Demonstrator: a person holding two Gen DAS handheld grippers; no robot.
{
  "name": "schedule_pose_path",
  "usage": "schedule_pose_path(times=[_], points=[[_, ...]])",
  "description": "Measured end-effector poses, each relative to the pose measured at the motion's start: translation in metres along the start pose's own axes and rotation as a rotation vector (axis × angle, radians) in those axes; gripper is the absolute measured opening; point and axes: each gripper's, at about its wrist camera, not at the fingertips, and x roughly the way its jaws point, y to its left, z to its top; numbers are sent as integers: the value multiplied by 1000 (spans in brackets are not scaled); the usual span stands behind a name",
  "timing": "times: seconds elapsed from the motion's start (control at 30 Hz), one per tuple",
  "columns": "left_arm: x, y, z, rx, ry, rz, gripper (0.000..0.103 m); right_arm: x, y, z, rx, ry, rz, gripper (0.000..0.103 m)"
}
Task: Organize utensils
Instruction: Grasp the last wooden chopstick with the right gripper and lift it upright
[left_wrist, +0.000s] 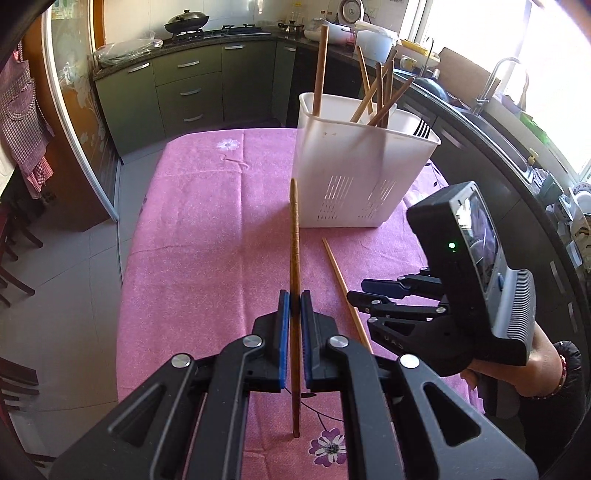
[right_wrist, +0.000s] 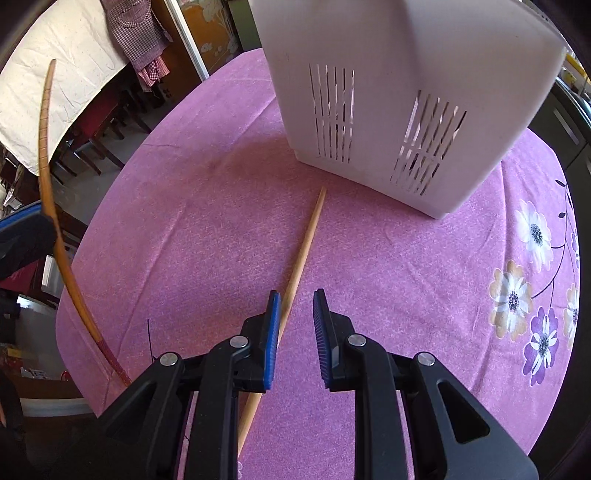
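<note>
The left gripper (left_wrist: 294, 302) clamps a dark chopstick (left_wrist: 294, 236) at frame centre. The right gripper (right_wrist: 295, 314), jaws open, straddles a pale chopstick (right_wrist: 299, 258) lying on the tabletop (right_wrist: 192, 229) below the white holder (right_wrist: 388, 92).

My own fingers hide the middle of the dark chopstick (left_wrist: 294, 258) I clamp. In the right wrist view, my right claw's frame covers the near end of the pale chopstick (right_wrist: 301, 254) at 6 o'clock. The white holder (right_wrist: 388, 92) runs off the top edge at 12 o'clock, its rim unseen. Its walls hide the lower parts of the utensils inside (left_wrist: 380, 96).
</note>
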Motion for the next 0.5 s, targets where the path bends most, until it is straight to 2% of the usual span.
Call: schedule_pose_path(times=[0.4, 0.5], points=[[-1, 0, -2, 18, -4, -26, 6, 18, 24, 7, -61, 24, -80, 19], [-2, -1, -2, 23, -4, -27, 6, 16, 23, 0, -73, 28, -87, 12]])
